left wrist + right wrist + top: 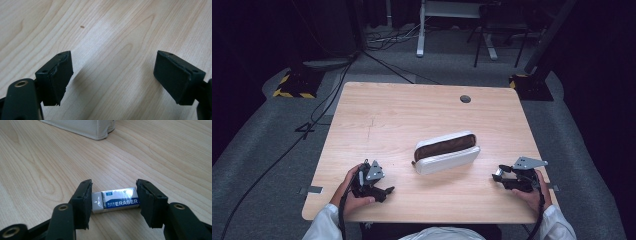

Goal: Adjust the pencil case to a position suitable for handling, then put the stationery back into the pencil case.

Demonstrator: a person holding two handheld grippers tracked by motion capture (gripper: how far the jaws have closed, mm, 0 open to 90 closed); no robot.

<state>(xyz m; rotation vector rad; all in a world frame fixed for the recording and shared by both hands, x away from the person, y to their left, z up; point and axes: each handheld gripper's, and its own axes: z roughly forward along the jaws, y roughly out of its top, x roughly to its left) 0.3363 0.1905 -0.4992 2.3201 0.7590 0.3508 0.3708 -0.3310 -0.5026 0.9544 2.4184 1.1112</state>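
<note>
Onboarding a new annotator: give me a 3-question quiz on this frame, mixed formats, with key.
1. True or false: the right gripper is shut on the eraser.
2. Multiple choice: what lies between the left gripper's pads? A) the eraser B) nothing but bare table C) the pouch's zipper
3. Short answer: in the high view, is the white pencil case open or closed, and where does it lie relative to the two grippers?

Key:
1. True; both pads press on its ends.
2. B; the jaws stand wide apart.
3. Open, dark lining showing; mid-table, between the grippers and farther from the person.
</note>
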